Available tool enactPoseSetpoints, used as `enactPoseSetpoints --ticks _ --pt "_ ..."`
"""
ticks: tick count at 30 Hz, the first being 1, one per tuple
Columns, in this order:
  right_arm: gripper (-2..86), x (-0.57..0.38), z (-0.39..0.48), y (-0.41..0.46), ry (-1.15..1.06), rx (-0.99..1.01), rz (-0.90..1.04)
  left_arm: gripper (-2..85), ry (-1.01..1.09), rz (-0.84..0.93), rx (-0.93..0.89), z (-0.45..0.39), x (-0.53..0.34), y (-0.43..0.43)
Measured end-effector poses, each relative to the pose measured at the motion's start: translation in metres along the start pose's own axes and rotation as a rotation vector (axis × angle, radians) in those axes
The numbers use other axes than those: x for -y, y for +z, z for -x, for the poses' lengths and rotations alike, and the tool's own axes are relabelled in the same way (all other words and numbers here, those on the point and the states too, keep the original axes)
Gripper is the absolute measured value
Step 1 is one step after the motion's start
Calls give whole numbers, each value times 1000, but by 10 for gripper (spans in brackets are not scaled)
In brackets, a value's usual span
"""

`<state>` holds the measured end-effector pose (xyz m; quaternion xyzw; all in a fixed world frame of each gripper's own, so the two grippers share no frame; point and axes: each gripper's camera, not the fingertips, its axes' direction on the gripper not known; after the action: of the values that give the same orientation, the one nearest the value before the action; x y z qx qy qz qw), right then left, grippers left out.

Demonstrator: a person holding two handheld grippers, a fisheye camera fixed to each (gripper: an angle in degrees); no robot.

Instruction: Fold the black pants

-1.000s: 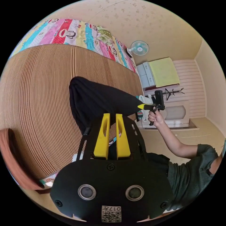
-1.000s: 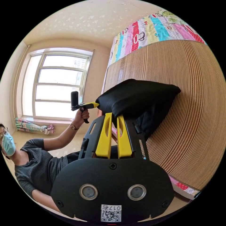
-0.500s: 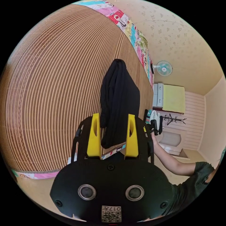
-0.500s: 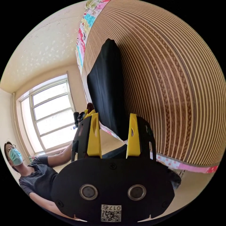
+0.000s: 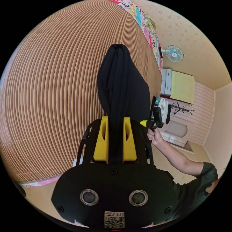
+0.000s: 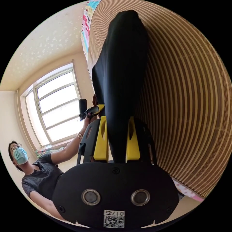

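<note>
gripping the folded black fabric pants between both yellow-jawed tongs, left and right, i'd next fold them over the striped woven mat ahead.

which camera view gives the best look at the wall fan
The left gripper view. The wall fan sits there in the upper right, its round pale blue-green head seen whole against the cream wall, past the black pants held in the left gripper. The right gripper view looks toward the window instead, offering nothing of the fan.
</note>
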<state>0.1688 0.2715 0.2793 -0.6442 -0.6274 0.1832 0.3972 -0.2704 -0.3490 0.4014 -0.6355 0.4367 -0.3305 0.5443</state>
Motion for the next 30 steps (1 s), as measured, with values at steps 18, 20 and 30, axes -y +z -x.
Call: enactPoseSetpoints --ticks 18,20,30 --pt "83 0 297 311 -350 143 317 81 -17 -407 364 34 -188 -299" --pt "86 25 331 363 -374 138 301 83 -31 -434 415 47 -180 -334" --pt "38 76 282 425 -290 -241 377 66 -637 -591 647 212 -171 -310"
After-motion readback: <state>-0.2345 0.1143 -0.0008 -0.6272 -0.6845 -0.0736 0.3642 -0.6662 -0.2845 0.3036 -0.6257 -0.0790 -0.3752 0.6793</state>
